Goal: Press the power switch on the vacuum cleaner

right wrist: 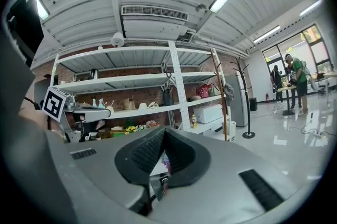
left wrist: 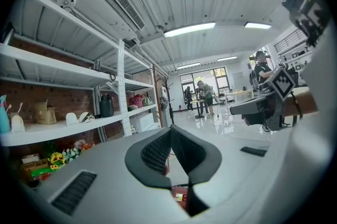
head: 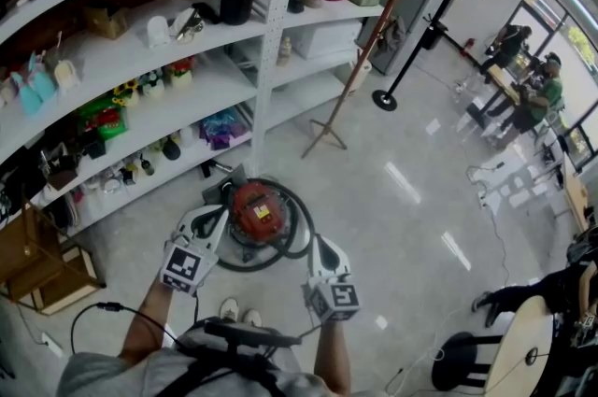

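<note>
A round red vacuum cleaner (head: 257, 210) stands on the pale floor in front of the shelves, with a black hose (head: 301, 227) looped around it. In the head view my left gripper (head: 217, 218) hovers at the vacuum's left edge, and its jaws are together with nothing held. My right gripper (head: 320, 248) hangs to the right of the hose, apart from the vacuum, also shut and empty. In the left gripper view the black pads (left wrist: 158, 154) meet, and a sliver of the red vacuum (left wrist: 180, 195) shows below them. The right gripper (right wrist: 164, 132) points toward the shelves. I cannot make out the power switch.
White shelving (head: 271, 21) full of small items runs along the far side. A wooden coat stand (head: 360, 59) and a black one (head: 411, 40) rise to the right. A wooden crate (head: 42, 269) sits at the left. A black stool (head: 462, 358) and a round table (head: 523, 348) are at the lower right, with people (head: 537, 96) farther off.
</note>
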`<control>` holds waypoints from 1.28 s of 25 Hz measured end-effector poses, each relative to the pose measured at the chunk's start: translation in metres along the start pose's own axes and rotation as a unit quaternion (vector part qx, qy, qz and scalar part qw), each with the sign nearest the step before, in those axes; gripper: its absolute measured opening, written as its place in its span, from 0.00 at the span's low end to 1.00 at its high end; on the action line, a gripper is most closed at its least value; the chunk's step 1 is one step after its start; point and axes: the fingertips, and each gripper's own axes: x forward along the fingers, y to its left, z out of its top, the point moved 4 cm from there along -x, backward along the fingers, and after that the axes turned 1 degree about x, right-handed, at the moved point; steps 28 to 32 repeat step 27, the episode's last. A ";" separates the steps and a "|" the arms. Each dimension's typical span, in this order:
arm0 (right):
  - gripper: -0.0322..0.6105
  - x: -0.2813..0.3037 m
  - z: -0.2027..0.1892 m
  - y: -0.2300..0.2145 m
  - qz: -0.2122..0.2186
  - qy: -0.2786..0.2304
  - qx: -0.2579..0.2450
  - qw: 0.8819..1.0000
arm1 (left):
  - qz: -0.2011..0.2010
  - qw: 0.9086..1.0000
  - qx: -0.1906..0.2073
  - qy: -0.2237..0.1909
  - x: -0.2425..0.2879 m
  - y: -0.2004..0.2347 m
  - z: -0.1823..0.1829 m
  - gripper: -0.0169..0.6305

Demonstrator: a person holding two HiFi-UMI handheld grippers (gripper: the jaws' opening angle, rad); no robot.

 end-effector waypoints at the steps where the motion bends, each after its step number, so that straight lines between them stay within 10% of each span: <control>1: 0.07 0.000 -0.001 0.001 0.001 0.001 -0.002 1.000 | 0.000 1.000 -0.001 0.000 0.000 0.000 -0.001 0.04; 32: 0.06 -0.001 -0.006 0.016 0.004 0.001 -0.008 1.000 | 0.006 1.000 -0.009 -0.006 -0.015 0.008 -0.004 0.04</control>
